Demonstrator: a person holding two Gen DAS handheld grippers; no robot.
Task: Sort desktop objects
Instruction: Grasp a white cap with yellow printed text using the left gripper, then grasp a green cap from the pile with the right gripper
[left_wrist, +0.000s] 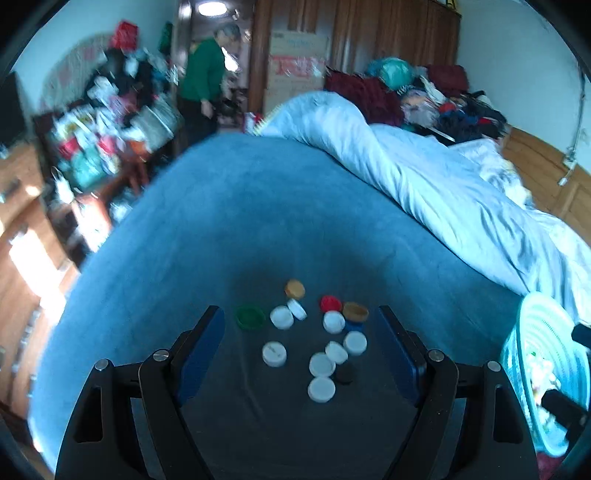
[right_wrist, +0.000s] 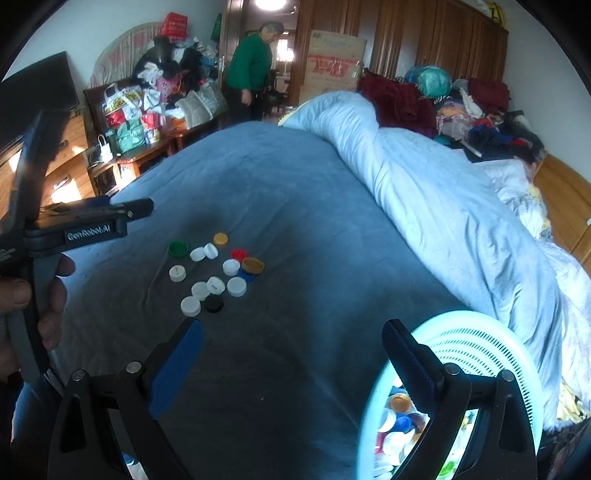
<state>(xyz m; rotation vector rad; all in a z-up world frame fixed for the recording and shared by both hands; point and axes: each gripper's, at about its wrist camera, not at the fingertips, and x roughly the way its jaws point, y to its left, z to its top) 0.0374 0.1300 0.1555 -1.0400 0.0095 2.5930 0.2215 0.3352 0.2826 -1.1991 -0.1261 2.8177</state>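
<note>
Surface: blue bedspread (right_wrist: 295, 206), pale quilt (right_wrist: 443, 206) bunched along right side.
Caps: loose bottle caps (right_wrist: 214, 271) clustered left of centre; mostly white, plus green cap (right_wrist: 178, 248), red cap (right_wrist: 238, 254), two gold, one blue, black cap (right_wrist: 214, 304).
Basket: pale perforated basket (right_wrist: 480, 354) lower right, holding mixed caps.
Right gripper (right_wrist: 291, 349): jaws apart, empty, right finger over basket rim.
Left gripper (right_wrist: 92, 218): far left, gripped by hand (right_wrist: 33, 306).
Background: person in green (right_wrist: 249, 68) near doorway.

Rumpled pale quilt (right_wrist: 424, 192), cardboard box (right_wrist: 332, 62), person in green (right_wrist: 251, 70)
</note>
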